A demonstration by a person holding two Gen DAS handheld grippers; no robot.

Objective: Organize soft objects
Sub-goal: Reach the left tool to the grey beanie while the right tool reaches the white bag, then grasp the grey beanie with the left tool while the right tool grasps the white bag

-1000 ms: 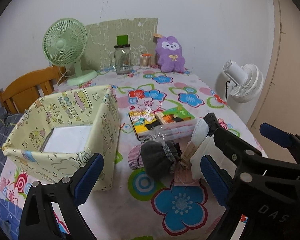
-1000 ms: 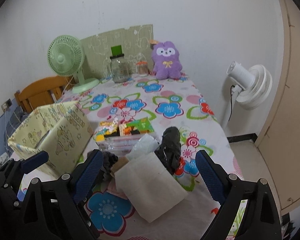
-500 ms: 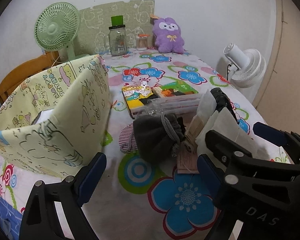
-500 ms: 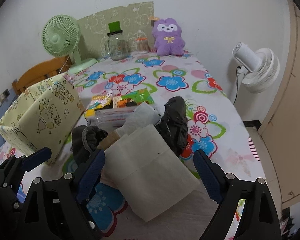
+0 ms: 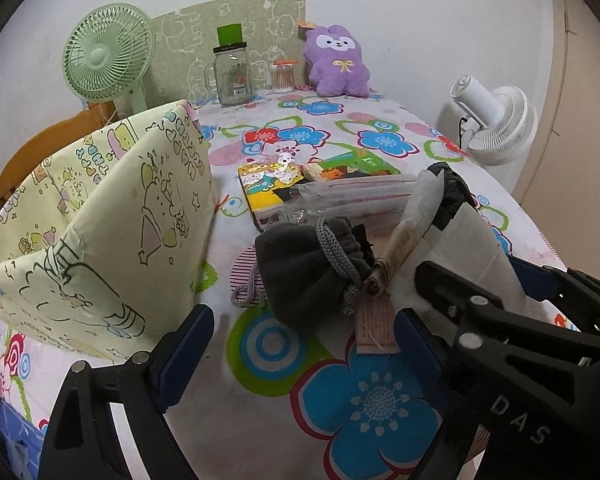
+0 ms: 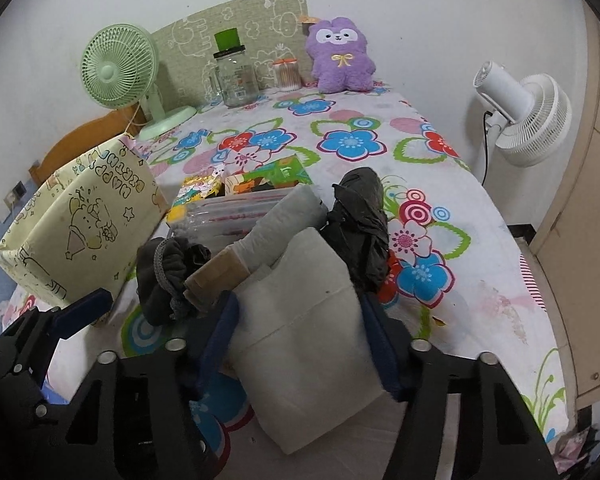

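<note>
The right gripper [image 6: 300, 344] seems closed on the white cloth [image 6: 312, 344]. The left gripper [image 5: 300, 344] is open over free table [image 5: 260, 432]; the box [image 5: 100, 216] stands left, the pouch [image 5: 304, 268] just ahead.

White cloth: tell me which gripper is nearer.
Right. The right gripper has its fingers on both sides of the white cloth; the left gripper is open beside it, facing the grey pouch.
</note>
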